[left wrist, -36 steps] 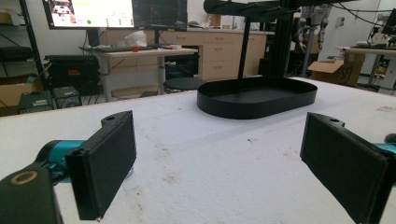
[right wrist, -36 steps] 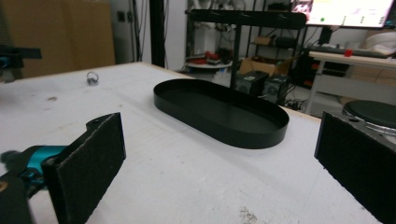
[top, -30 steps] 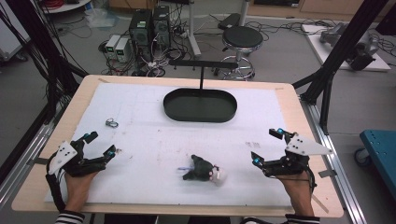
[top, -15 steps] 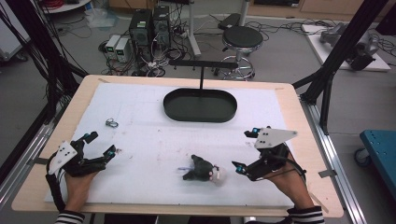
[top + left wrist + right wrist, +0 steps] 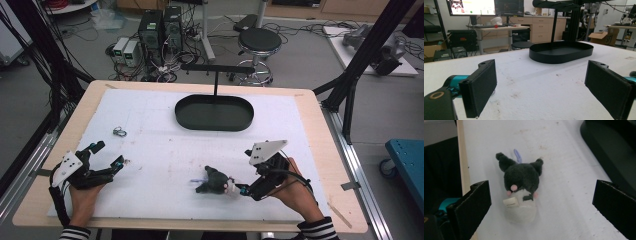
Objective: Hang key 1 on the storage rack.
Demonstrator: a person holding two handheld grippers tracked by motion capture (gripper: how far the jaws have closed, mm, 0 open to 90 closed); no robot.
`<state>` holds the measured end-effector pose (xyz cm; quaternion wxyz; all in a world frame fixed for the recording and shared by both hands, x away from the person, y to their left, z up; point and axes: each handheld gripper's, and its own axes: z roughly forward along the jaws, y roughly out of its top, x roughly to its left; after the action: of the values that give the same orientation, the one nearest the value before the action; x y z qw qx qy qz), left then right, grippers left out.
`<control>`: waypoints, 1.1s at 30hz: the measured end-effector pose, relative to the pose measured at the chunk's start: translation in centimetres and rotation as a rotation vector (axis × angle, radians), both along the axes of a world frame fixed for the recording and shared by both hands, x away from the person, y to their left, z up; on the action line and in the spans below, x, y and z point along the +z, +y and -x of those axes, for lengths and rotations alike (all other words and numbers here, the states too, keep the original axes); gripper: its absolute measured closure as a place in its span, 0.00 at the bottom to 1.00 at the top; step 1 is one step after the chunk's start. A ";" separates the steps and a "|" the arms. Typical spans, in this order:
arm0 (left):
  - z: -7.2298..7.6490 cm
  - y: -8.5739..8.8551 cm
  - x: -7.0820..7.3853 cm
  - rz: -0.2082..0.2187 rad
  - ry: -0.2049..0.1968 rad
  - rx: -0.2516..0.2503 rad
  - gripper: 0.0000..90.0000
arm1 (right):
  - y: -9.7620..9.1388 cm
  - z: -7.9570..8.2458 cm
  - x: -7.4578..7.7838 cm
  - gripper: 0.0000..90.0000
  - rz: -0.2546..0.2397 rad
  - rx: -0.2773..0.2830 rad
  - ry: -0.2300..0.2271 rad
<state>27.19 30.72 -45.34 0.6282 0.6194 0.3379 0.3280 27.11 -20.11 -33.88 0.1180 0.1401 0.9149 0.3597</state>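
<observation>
A small plush toy [image 5: 215,181] lies near the front middle of the white mat, dark-headed with a white body, pink spots and a purple loop. In the right gripper view the plush toy [image 5: 520,182] lies ahead, closer to the left jaw, and neither pad touches it. My right gripper [image 5: 245,172] points left at the toy with its jaws wide open; the right gripper [image 5: 542,207] holds nothing. At the mat's front left, my left gripper [image 5: 107,154] rests open and empty. The left gripper [image 5: 541,87] faces a black oval tray [image 5: 561,52].
The black oval tray [image 5: 214,113] sits at the back middle under a black T-shaped stand [image 5: 216,70]. A small metal clip [image 5: 119,132] lies on the mat's left side. The wooden table edge [image 5: 330,150] borders the mat; a tray wall [image 5: 609,150] lies to the right.
My right gripper has moved left across the mat, close up to the plush toy. The left gripper and the toy have stayed where they were.
</observation>
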 end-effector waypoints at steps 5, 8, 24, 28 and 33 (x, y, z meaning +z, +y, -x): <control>0.0 0.0 0.0 0.001 0.000 -0.001 0.12 | 1.1 -0.7 -1.2 0.01 0.074 -0.005 0.075; 0.0 0.0 0.0 0.000 0.000 0.000 0.12 | 1.7 -1.0 -1.9 0.01 0.110 -0.005 0.120; 0.0 0.0 0.0 0.001 0.001 0.001 0.12 | 3.9 -1.6 -4.2 0.06 0.240 0.039 0.230; 0.0 0.0 0.0 0.001 0.001 0.001 0.12 | 4.3 -1.8 -4.8 0.06 0.271 0.047 0.243; 0.0 0.0 0.0 0.002 0.001 0.001 0.12 | 4.7 -2.0 -5.3 0.07 0.285 0.039 0.272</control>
<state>27.21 30.74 -45.34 0.6284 0.6188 0.3387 0.3279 29.15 -15.46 -39.22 0.0050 0.1516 0.9666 0.2065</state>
